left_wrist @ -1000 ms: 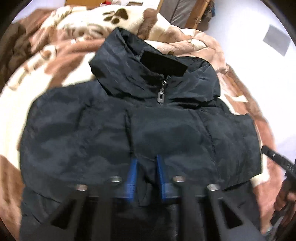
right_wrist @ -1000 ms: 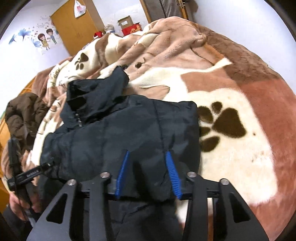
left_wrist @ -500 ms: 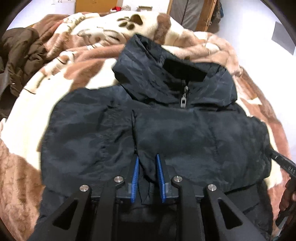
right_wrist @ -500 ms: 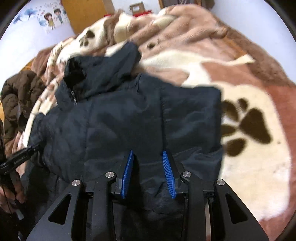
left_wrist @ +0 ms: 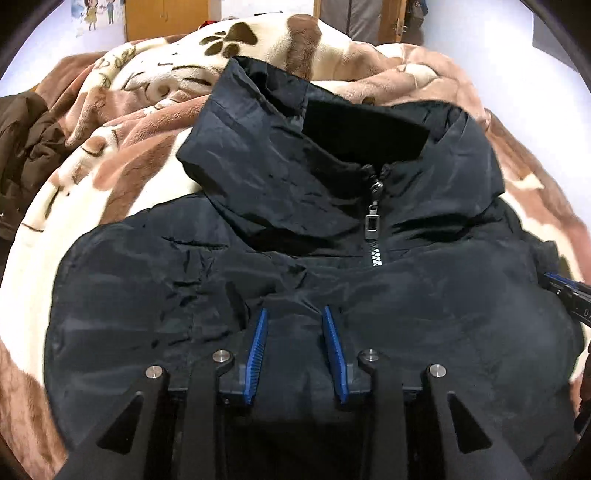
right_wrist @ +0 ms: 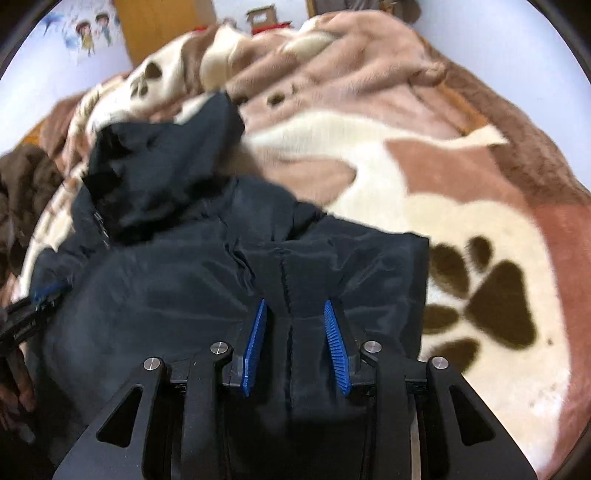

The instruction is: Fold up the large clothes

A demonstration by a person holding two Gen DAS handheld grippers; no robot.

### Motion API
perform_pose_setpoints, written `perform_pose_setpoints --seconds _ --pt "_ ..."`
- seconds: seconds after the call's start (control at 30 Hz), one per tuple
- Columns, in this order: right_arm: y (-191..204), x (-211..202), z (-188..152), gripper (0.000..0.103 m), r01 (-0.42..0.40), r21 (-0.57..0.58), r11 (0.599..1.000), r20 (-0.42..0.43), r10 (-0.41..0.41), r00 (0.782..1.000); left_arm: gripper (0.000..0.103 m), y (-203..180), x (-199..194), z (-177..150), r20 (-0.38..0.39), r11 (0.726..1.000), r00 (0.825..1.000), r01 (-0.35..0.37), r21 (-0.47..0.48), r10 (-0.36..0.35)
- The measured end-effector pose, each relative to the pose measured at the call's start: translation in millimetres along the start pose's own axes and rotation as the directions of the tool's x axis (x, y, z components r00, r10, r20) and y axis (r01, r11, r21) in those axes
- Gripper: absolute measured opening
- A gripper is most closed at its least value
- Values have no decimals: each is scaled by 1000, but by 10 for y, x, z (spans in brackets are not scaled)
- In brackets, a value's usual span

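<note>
On the bed, a dark jacket [left_wrist: 295, 280] lies flat on a paw-print blanket [right_wrist: 461, 221], hood up top. The left gripper [left_wrist: 293, 314] and right gripper [right_wrist: 295, 306] each pinch a fold of its lower part, fingers narrow, probably to lift that end for folding.

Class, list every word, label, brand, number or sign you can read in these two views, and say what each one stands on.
None can be read in full.
White print on the other black gripper's body: cut off at the frame edge, unreadable.
White print on the black gripper body: blurred, unreadable.
Cartoon children wall sticker: picture only, no lettering visible.
Silver zipper pull of the black puffer jacket: no marking legible.
</note>
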State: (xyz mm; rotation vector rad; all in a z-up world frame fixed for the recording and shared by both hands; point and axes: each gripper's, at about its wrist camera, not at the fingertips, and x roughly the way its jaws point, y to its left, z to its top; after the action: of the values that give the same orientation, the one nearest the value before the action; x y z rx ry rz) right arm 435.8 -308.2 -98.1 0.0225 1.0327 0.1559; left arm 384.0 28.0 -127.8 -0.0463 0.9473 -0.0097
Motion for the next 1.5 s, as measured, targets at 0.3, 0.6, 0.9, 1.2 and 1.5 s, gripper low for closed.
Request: perform_pose_setpoints --seconds 0.3,0.6,0.9,1.2,1.5 --pt "127 -381 -1 32 20 -25 999 33 -19 999 34 26 -394 92 28 1000 1000 4 7 -4" --pt "403 -477 -446 32 -51 -39 998 -11 50 999 34 -52 -429 -323 -11 999 999 33 38 -32" --pt "496 -175 -444 32 -13 -74 997 -59 8 998 35 -72 -213 -389 -17 999 1000 20 38 -20" --pt "506 -196 -460 32 0 -68 998 -64 -5 998 35 -116 -231 -378 -29 999 1000 -3 52 5" --pt "349 -629 -124 33 1 -28 1000 56 1 998 34 -4 -493 -64 36 999 999 13 41 -14"
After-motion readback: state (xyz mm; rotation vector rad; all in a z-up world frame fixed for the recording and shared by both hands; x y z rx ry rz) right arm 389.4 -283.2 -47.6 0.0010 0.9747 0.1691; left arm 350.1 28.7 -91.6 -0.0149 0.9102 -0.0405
